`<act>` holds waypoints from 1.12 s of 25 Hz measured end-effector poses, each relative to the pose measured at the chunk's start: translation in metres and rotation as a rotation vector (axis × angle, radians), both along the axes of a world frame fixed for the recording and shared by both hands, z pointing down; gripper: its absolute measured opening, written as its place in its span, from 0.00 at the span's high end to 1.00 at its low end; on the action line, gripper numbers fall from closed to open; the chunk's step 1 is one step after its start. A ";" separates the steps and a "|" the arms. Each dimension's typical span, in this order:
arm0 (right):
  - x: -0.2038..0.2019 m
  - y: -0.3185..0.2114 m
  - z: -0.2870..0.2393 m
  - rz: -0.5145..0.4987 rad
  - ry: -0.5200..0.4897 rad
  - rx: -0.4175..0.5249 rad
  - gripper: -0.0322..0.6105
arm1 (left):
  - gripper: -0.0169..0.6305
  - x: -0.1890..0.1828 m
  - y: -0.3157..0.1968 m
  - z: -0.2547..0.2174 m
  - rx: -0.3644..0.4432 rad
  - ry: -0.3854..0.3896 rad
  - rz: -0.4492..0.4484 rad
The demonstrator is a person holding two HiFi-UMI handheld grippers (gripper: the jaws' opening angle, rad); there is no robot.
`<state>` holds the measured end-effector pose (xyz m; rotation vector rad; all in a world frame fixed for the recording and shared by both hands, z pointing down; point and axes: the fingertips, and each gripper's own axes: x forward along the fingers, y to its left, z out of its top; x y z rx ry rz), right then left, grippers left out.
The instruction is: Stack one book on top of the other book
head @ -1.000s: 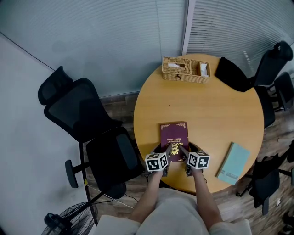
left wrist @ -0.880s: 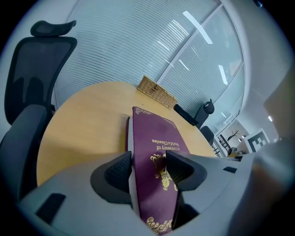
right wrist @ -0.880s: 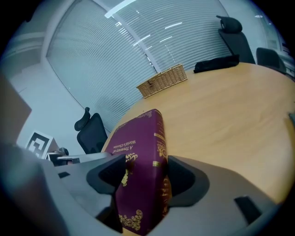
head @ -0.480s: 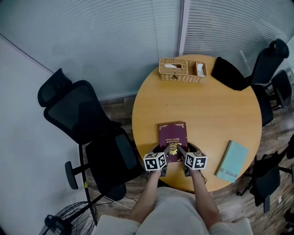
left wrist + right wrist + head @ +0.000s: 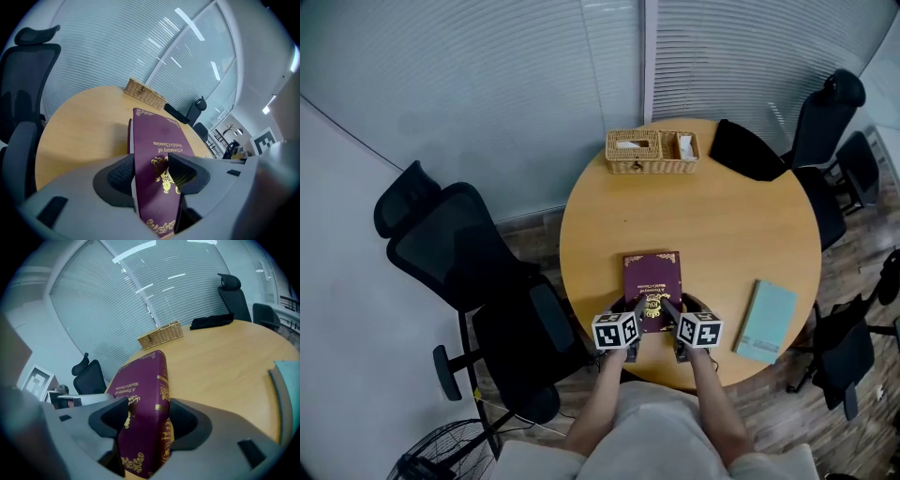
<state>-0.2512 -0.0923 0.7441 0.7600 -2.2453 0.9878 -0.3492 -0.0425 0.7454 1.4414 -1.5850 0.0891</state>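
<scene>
A maroon book [image 5: 652, 283] with gold lettering lies on the round wooden table [image 5: 722, 225] near its front edge. My left gripper [image 5: 639, 306] is shut on the book's near left part, and my right gripper [image 5: 667, 306] is shut on its near right part by the spine. In the left gripper view the maroon book [image 5: 157, 164] sits clamped between the jaws. The right gripper view shows the maroon book [image 5: 143, 404] pinched across its cover and spine. A light teal book [image 5: 765, 321] lies flat at the table's right front edge, seen as the teal book's corner [image 5: 286, 380] in the right gripper view.
A wicker basket [image 5: 652, 152] stands at the table's far edge, with a black cloth [image 5: 747, 150] to its right. Black office chairs [image 5: 478, 281] stand to the left and office chairs [image 5: 830, 122] to the right. A fan [image 5: 431, 455] sits on the floor at lower left.
The head view has shifted, so the table and everything on it slides left in the picture. Both grippers stay clamped on the maroon book in the same place.
</scene>
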 end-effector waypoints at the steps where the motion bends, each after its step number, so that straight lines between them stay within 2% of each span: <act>1: 0.004 -0.003 -0.005 0.014 -0.002 0.007 0.52 | 0.60 0.004 -0.004 -0.004 0.010 -0.003 0.013; 10: 0.056 -0.020 -0.030 0.136 -0.046 0.042 0.52 | 0.60 0.049 -0.035 -0.034 0.059 -0.048 0.135; 21: 0.132 -0.027 -0.041 0.168 -0.079 0.025 0.52 | 0.60 0.124 -0.048 -0.052 0.055 -0.086 0.198; 28: 0.189 -0.041 -0.049 0.237 -0.096 0.032 0.52 | 0.61 0.180 -0.069 -0.061 0.064 -0.103 0.295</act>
